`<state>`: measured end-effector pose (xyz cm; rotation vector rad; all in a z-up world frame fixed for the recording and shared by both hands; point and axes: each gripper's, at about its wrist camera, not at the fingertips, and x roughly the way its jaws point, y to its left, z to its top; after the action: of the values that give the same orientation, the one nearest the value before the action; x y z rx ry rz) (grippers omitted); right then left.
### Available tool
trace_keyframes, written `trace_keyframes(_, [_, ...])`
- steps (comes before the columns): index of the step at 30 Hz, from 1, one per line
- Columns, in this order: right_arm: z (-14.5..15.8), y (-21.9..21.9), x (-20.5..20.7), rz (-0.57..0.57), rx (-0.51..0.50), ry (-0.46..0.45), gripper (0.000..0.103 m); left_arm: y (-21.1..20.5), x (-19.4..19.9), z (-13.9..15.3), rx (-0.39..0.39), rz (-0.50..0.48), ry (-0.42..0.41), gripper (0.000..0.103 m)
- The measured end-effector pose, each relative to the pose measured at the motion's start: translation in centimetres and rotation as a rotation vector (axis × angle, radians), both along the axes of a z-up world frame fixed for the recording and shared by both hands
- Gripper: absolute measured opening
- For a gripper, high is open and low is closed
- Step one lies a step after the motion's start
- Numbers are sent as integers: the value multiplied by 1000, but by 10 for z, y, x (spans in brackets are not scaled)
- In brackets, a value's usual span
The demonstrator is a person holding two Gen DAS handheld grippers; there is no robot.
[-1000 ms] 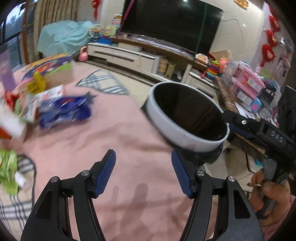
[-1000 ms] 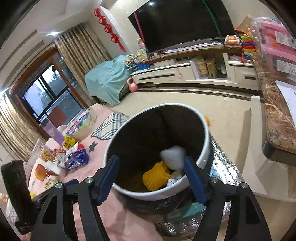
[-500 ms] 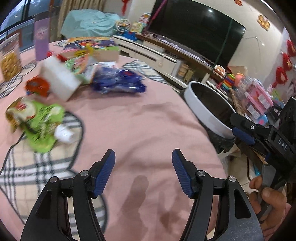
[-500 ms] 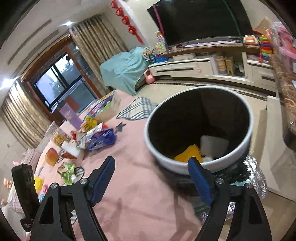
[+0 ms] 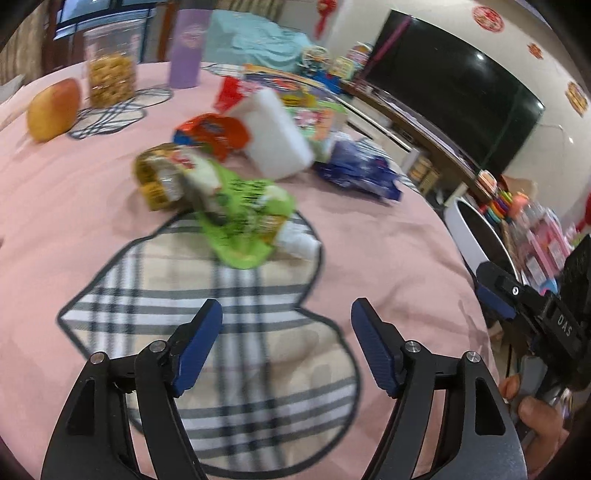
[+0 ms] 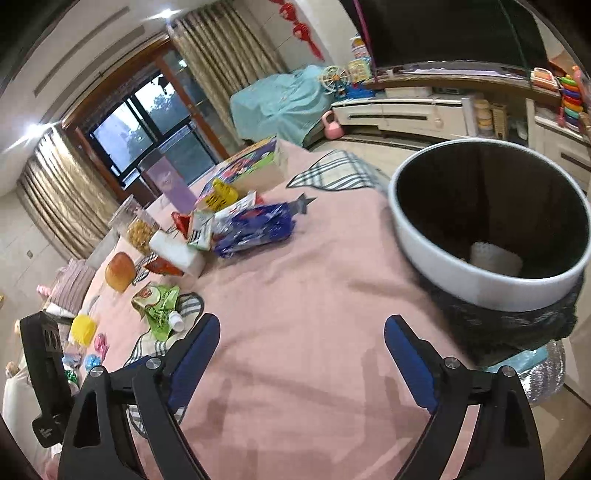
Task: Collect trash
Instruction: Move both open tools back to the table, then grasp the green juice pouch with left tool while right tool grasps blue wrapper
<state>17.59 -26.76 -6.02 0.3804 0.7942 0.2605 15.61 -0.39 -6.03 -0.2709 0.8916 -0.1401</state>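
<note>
The right tool [image 6: 301, 341], empty, is opening over the pink tablecloth [image 6: 314, 295] beside the bin [image 6: 480, 291].

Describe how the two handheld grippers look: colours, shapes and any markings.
Both the left gripper and the right gripper have black angular frames with silver pivot screws and tapered fingers faced with blue ribbed pads. The right gripper's body bears white letters "DAS".

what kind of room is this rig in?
Most likely a home living room: a big TV over a low media cabinet, curtained glass doors, and a pink-clothed table strewn with snack wrappers.
</note>
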Motion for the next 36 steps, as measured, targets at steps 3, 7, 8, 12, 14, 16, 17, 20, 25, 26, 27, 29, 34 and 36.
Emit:
trace_keyframes(3, [-3, 9, 4, 16, 0, 8, 92, 12, 2, 0, -6, 30, 4, 75])
trace_keyframes(7, [-7, 19, 8, 35, -4, 17, 92, 26, 6, -3, -18, 67, 15, 75])
trace_keyframes(8, [-7, 20, 10, 38, -6, 18, 92, 27, 6, -4, -20, 72, 17, 75])
trace_keyframes(12, [-8, 29, 18, 50, -9, 23, 92, 33, 11, -2, -25, 87, 19, 75])
trace_keyframes(14, [-9, 33, 24, 57, -7, 26, 92, 35, 15, -2, -29, 92, 21, 75])
trace_keyframes(16, [-9, 37, 30, 64, -4, 28, 92, 37, 18, 0, -33, 99, 20, 76])
trace_keyframes(17, [-9, 39, 32, 67, -4, 28, 92, 38, 20, 0, -37, 102, 20, 76])
trace_keyframes(20, [-7, 43, 41, 75, 1, 22, 92, 41, 28, 0, -51, 112, 26, 76])
trace_keyframes(25, [-4, 44, 61, 60, 19, 11, 92, 43, 42, 2, -78, 117, 26, 77])
trace_keyframes(26, [-4, 43, 65, 55, 19, 8, 92, 43, 46, 3, -82, 119, 24, 77])
trace_keyframes(27, [-4, 42, 69, 50, 19, 8, 92, 44, 49, 3, -86, 122, 22, 77])
trace_keyframes(29, [-6, 42, 79, 39, 22, 12, 92, 45, 55, 2, -95, 128, 25, 77])
trace_keyframes(34, [-13, 44, 106, 43, 23, 40, 91, 46, 72, -3, -110, 142, 42, 77])
trace_keyframes(36, [-16, 46, 114, 49, 22, 49, 89, 46, 76, -4, -110, 145, 36, 77])
